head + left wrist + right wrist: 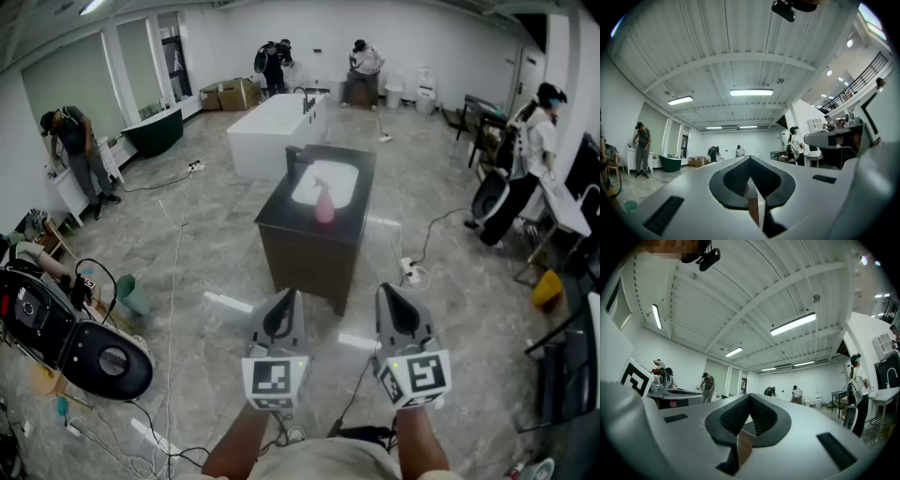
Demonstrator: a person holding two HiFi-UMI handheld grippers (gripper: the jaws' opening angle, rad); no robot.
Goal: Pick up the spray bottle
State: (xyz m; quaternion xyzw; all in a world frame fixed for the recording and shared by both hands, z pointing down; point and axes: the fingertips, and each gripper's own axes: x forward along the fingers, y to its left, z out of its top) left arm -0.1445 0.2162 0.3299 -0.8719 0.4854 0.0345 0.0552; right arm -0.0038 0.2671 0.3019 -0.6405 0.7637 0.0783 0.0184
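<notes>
A pink spray bottle stands upright on the white sink basin set in a dark vanity cabinet, in the middle of the head view. Both grippers are held side by side well short of the cabinet, pointing towards it. My left gripper is shut with nothing in it, and my right gripper is shut and empty too. In the left gripper view the jaws meet at their tips, and a strip of the brown cabinet shows below them. In the right gripper view the jaws are likewise together.
A white bathtub stands behind the cabinet and a dark green tub at the far left. A black toilet and loose cables lie on the floor at left. Several people work around the room; desks and a yellow object are at right.
</notes>
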